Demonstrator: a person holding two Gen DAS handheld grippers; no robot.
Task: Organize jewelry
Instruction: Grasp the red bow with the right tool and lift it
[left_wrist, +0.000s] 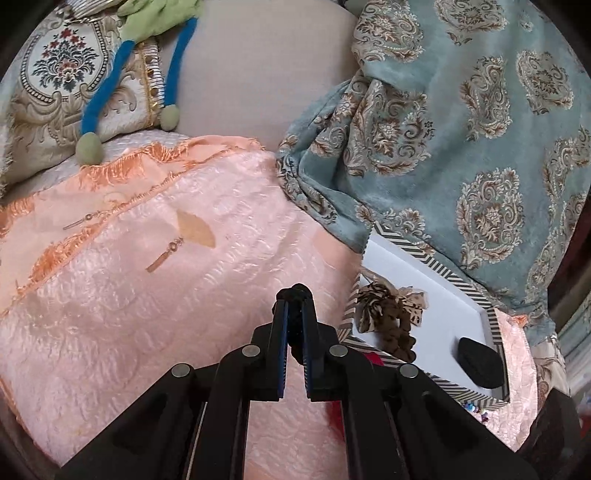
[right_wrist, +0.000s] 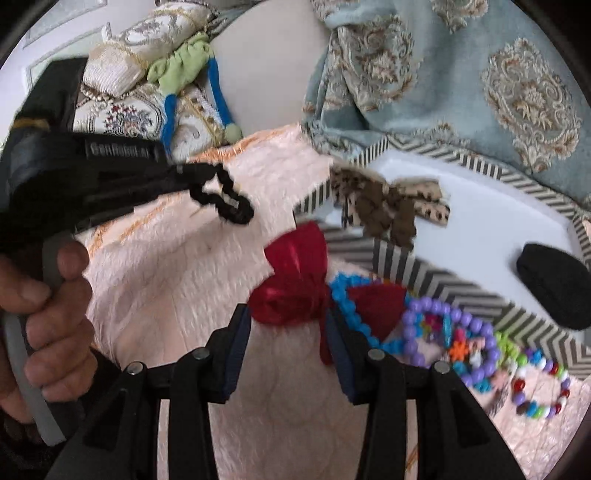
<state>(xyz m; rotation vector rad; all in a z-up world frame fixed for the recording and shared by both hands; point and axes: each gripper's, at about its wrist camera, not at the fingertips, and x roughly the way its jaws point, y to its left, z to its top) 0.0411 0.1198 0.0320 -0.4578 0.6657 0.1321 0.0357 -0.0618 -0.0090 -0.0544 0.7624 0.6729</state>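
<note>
We read "GenRobot.ai" on the left gripper (right_wrist: 207, 177), which a bare hand (right_wrist: 40, 314) held angled downward, clamped on a black scrunchie (right_wrist: 221, 197) left of the striped box (right_wrist: 436, 273). The right gripper (right_wrist: 288, 328) gripped a red ribbon bow (right_wrist: 291, 273) just left of that box.

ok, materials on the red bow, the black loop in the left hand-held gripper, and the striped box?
Red bow: looks like satin ribbon, glossy, with bright streaks along the folds.
Black loop in the left hand-held gripper: matte, wavy, ridged; likely a fabric-covered elastic hair tie.
Striped box: probably cardboard, thin rigid printed chevron walls, flat white matte inside.
</note>
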